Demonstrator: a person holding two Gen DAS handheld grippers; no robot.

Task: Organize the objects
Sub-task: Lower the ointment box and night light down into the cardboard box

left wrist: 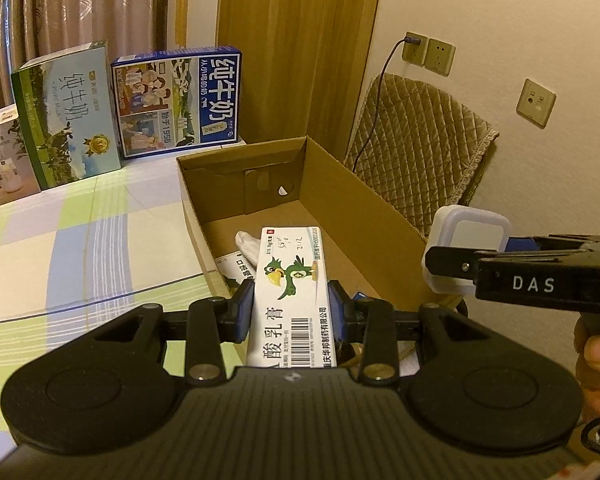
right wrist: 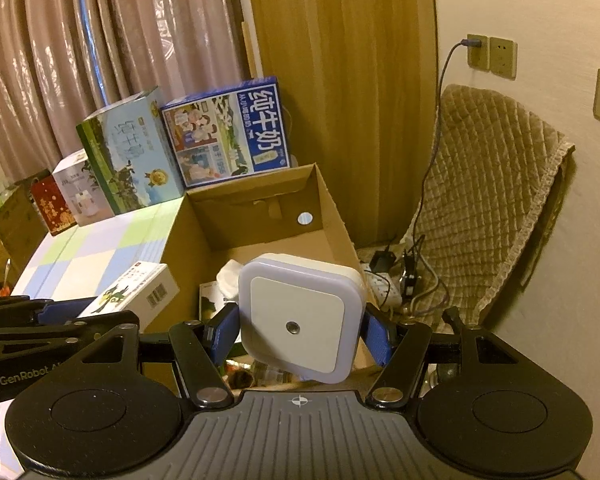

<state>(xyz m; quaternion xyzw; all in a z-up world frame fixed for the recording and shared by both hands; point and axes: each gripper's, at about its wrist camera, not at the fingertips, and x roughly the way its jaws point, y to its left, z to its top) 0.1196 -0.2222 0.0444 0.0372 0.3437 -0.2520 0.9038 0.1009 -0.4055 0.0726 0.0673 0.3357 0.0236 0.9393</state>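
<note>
Left gripper (left wrist: 291, 312) — blue pads clamped on the long sides of an ointment carton (left wrist: 290, 292): slim, white, printed with a green cartoon parrot, a barcode and black Chinese lettering, some handwriting at its far end. It is held lengthwise, its far end out over the near part of the cardboard box (left wrist: 364, 208).

Right gripper (right wrist: 300, 330) — blue pads closed on a night light (right wrist: 300, 316): square, white, rounded corners, translucent rim, small round sensor at the centre of its face. Held tilted, above the near right edge of the same box; a hand (left wrist: 594, 360) shows at the grip.

Cardboard box — open-topped, brown, on the checked tablecloth (left wrist: 60, 248). Inside, at the near end: a crumpled white item (left wrist: 250, 242) and a small printed packet (left wrist: 236, 268), partly hidden. Far end bare, with a round hole in the end wall.

Behind, standing on the table: blue milk carton (left wrist: 178, 100), green milk carton (left wrist: 66, 114), white appliance box (left wrist: 2, 160).

Right of the table: quilted tan cover (left wrist: 420, 152) draped over a chair; wall sockets (left wrist: 428, 54) with one cable plugged in.
</note>
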